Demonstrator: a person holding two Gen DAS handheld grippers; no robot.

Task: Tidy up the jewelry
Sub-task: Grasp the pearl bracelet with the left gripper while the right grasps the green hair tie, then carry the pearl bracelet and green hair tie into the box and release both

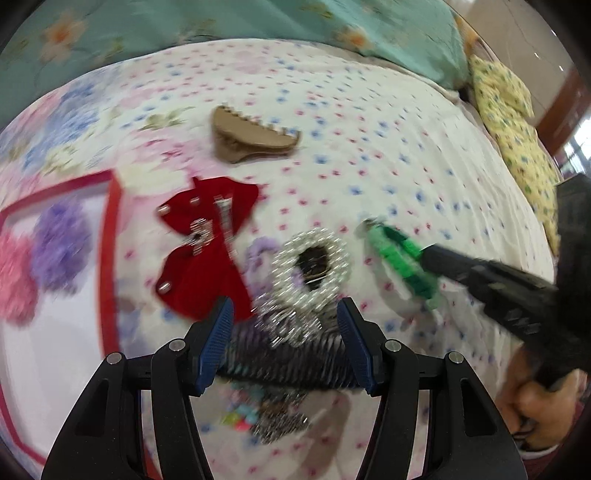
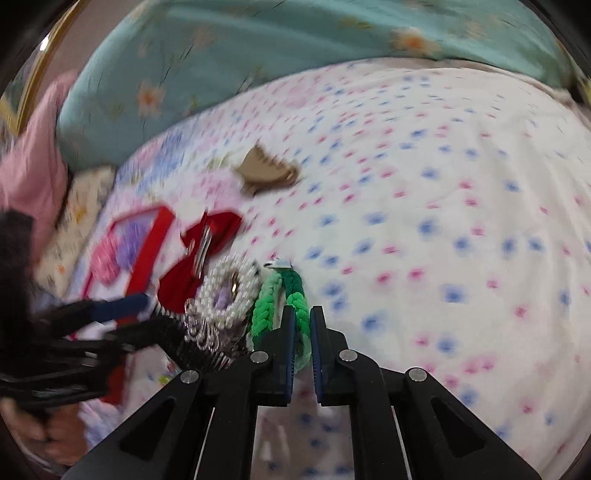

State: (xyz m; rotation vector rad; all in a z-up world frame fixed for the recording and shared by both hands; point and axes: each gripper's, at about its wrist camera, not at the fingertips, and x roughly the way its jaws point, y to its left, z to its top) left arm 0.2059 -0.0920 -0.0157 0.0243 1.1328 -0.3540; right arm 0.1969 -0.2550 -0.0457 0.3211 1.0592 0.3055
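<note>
My left gripper (image 1: 286, 332) is shut on a dark toothed hair comb (image 1: 288, 363) with silver ornaments, which spans the gap between the blue pads just above the bedspread. My right gripper (image 2: 303, 321) is shut on one strand of a green braided band (image 2: 266, 310) that lies on the bed; in the left wrist view that gripper (image 1: 430, 260) comes in from the right onto the band (image 1: 395, 254). A pearl ring (image 1: 314, 258) over a purple scrunchie, a red bow clip (image 1: 207, 243) and a tan claw clip (image 1: 255, 136) lie on the bedspread beyond.
A red-rimmed tray (image 1: 110, 240) at the left holds pink and purple pom-poms. Small coloured beads (image 1: 240, 413) lie below the comb. A teal blanket (image 1: 221, 22) and a yellow pillow (image 1: 517, 122) border the flowered bedspread (image 2: 443, 221). A person's hand (image 1: 535, 402) holds the right gripper.
</note>
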